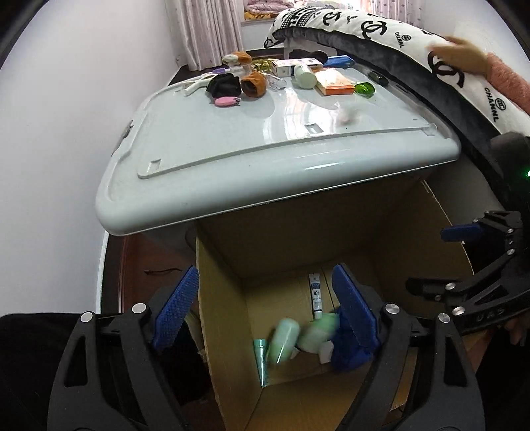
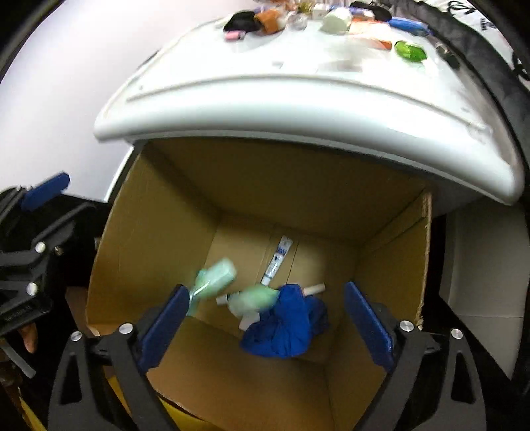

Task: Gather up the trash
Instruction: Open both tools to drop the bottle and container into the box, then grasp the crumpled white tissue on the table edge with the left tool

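Observation:
An open cardboard box stands below a white table top. Inside lie a white tube, a blue cloth and two pale green bottles, blurred. My left gripper is open and empty over the box. My right gripper is open and empty over the box too; it also shows in the left wrist view.
On the table top lie a white bottle, an orange box, a green object, a black cloth, a brown item and a pink item. A patterned cushion lies at right.

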`<action>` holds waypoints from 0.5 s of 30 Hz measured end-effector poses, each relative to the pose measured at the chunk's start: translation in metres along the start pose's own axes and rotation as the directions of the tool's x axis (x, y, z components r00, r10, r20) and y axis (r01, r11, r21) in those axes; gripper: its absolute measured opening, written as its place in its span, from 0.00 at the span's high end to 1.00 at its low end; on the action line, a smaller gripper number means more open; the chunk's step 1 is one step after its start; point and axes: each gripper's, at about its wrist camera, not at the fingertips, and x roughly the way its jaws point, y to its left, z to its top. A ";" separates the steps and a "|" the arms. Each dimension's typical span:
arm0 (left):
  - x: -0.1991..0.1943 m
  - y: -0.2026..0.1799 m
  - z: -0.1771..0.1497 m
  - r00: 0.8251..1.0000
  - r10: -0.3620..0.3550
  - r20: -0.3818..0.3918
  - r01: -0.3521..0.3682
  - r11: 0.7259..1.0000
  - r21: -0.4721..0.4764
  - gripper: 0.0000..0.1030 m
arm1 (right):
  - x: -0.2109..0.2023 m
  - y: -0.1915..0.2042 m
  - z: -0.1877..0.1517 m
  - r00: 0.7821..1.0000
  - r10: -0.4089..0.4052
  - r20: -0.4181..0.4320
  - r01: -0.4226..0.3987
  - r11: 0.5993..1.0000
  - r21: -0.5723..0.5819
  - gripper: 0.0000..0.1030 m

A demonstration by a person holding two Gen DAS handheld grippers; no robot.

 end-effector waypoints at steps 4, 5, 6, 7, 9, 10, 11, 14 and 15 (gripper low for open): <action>0.002 0.002 0.013 1.000 0.008 0.009 -0.007 1.000 -0.010 0.22 | -0.022 0.003 0.012 0.997 0.015 0.073 -0.016 1.000 0.001 0.05; 0.002 0.003 0.017 1.000 0.009 0.013 -0.009 1.000 -0.011 0.22 | -0.026 0.001 0.018 0.996 0.012 0.086 -0.012 1.000 -0.001 0.05; 0.002 0.004 0.022 1.000 0.009 0.017 -0.008 1.000 -0.013 0.22 | -0.032 0.001 0.025 0.995 0.013 0.104 -0.012 1.000 -0.005 0.05; 0.003 0.005 0.028 1.000 0.006 0.023 -0.006 1.000 -0.016 0.22 | -0.036 0.001 0.033 0.993 0.011 0.116 -0.010 1.000 -0.009 0.05; 0.005 0.007 0.039 0.999 0.005 0.035 -0.005 1.000 -0.018 0.22 | -0.044 -0.001 0.048 0.990 -0.012 0.142 0.014 1.000 -0.013 0.05; 0.006 0.008 0.046 0.999 0.008 0.046 -0.007 1.000 -0.020 0.22 | -0.050 -0.003 0.057 0.986 -0.042 0.162 0.044 0.999 -0.012 0.05; 0.007 0.009 0.052 0.999 0.011 0.053 -0.010 1.000 -0.021 0.22 | -0.054 -0.007 0.065 0.982 -0.069 0.176 0.071 0.997 -0.009 0.05; 0.010 0.015 0.073 0.997 0.023 0.080 -0.021 0.999 -0.025 0.22 | -0.063 -0.022 0.088 0.965 -0.148 0.217 0.149 0.989 0.012 0.05; 0.011 0.020 0.081 0.995 0.034 0.089 -0.031 0.999 -0.030 0.22 | -0.064 -0.027 0.095 0.958 -0.176 0.228 0.176 0.984 0.021 0.05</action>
